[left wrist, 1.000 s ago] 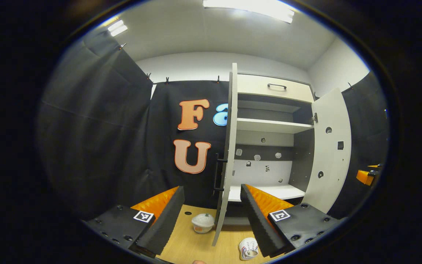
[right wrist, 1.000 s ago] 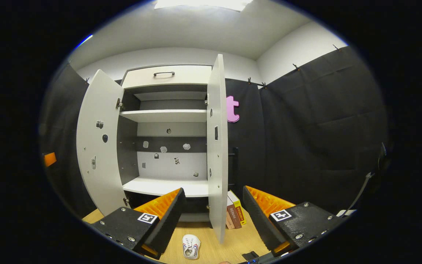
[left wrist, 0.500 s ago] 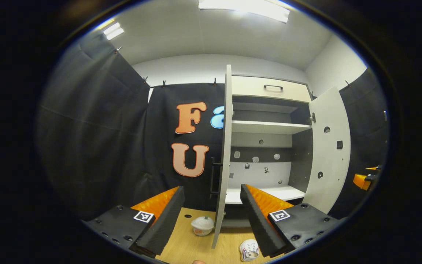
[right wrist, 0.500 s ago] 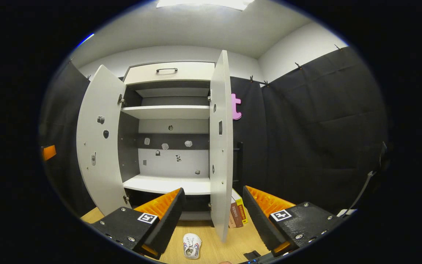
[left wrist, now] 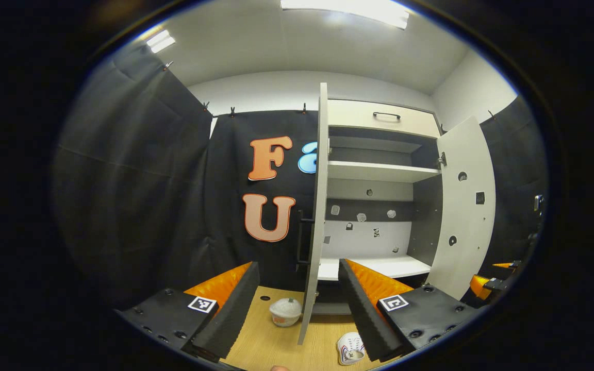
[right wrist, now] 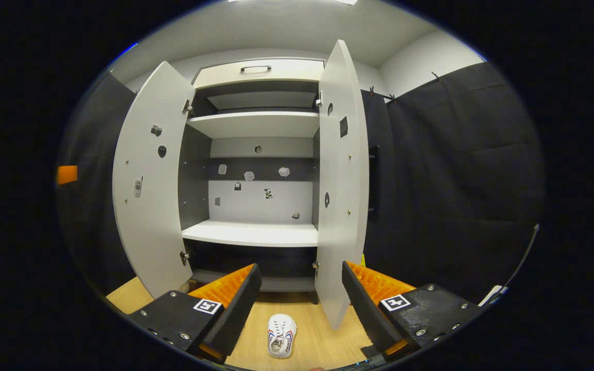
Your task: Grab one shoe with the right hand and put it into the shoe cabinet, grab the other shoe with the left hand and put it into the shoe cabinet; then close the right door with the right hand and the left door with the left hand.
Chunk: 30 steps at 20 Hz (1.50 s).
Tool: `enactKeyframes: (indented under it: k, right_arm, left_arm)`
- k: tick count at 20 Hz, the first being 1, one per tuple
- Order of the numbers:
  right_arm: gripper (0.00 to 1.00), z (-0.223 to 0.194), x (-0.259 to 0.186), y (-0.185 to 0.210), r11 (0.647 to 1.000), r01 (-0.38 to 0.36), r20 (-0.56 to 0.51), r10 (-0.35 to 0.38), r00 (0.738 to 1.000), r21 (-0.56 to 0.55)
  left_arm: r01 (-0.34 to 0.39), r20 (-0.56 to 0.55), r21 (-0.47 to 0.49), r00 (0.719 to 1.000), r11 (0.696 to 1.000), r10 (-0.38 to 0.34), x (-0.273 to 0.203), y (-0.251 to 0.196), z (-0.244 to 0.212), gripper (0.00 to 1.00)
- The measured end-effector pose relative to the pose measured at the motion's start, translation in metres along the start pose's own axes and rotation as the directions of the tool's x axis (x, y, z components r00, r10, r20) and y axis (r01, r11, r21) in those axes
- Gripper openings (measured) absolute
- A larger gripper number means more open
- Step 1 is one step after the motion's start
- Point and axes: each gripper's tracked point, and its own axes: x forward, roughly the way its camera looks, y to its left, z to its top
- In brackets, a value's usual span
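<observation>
Step in hand: right-hand approach to first shoe [right wrist: 281,335], lying on bench [right wrist: 323,345] just before shoe cabinet [right wrist: 256,234]. Left tongs [left wrist: 297,301] spread, empty. Right tongs [right wrist: 299,304] spread, empty, above shoe. Next: lower, pinch. Right door [right wrist: 341,180] edge near; cabinet's lower shelf open.

Lighting: supplied from overhead. A ceiling light panel [left wrist: 346,11] is blown out to glare at the top of the left gripper view; a smaller ceiling fixture [left wrist: 162,40] glares at upper left. The ceiling is evenly lit in the right gripper view.
Exposure: white shoe cabinet [right wrist: 256,203] bright, black cloth walls dim, detail lost toward the edges.
Shadows: soft, under the shelves.
Distortion: strong fisheye; the cabinet doors [right wrist: 148,175] are bowed outward.
Focus: centre sharp, rim slightly softened.
</observation>
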Motion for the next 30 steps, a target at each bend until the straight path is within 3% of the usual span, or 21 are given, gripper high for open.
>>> enactKeyframes:
  k: [9, 12, 15, 19, 21, 26, 30]
  right_arm:
    - [0.96, -0.154, 0.049, 0.019, 1.0, -0.012, -0.236, 0.015, 0.972, 0.014]
    - [0.96, -0.211, 0.058, 0.018, 1.0, -0.007, -0.316, 0.009, 0.949, 0.006]
    - [0.96, -0.273, 0.064, 0.012, 1.0, 0.014, -0.427, -0.005, 0.904, 0.016]
    - [0.96, -0.318, 0.075, 0.007, 1.0, 0.021, -0.505, -0.023, 0.863, -0.009]
    - [0.92, -0.335, 0.084, 0.006, 1.0, 0.023, -0.543, -0.03, 0.839, -0.02]
    - [0.7, -0.366, 0.107, 0.016, 1.0, -0.002, -0.625, 0.0, 0.78, -0.003]
    - [0.61, -0.386, 0.117, 0.018, 1.0, -0.011, -0.689, 0.002, 0.725, -0.009]
  left_arm:
    - [-0.046, -0.04, 0.017, 0.998, 0.999, 0.047, 0.0, 0.023, -0.014, 0.98]
    - [-0.061, -0.049, 0.022, 0.997, 0.998, 0.062, 0.0, 0.029, -0.017, 0.98]
    - [-0.083, -0.053, 0.045, 0.995, 0.996, 0.086, -0.001, 0.034, -0.02, 0.98]
    - [-0.119, -0.053, 0.069, 0.991, 0.99, 0.123, -0.003, 0.051, -0.021, 0.98]
    - [-0.133, -0.062, 0.071, 0.989, 0.989, 0.138, -0.001, 0.055, -0.025, 0.98]
    - [-0.146, -0.089, 0.088, 0.984, 0.985, 0.154, 0.006, 0.064, -0.038, 0.99]
    - [-0.16, -0.107, 0.085, 0.98, 0.983, 0.169, 0.012, 0.071, -0.051, 0.99]
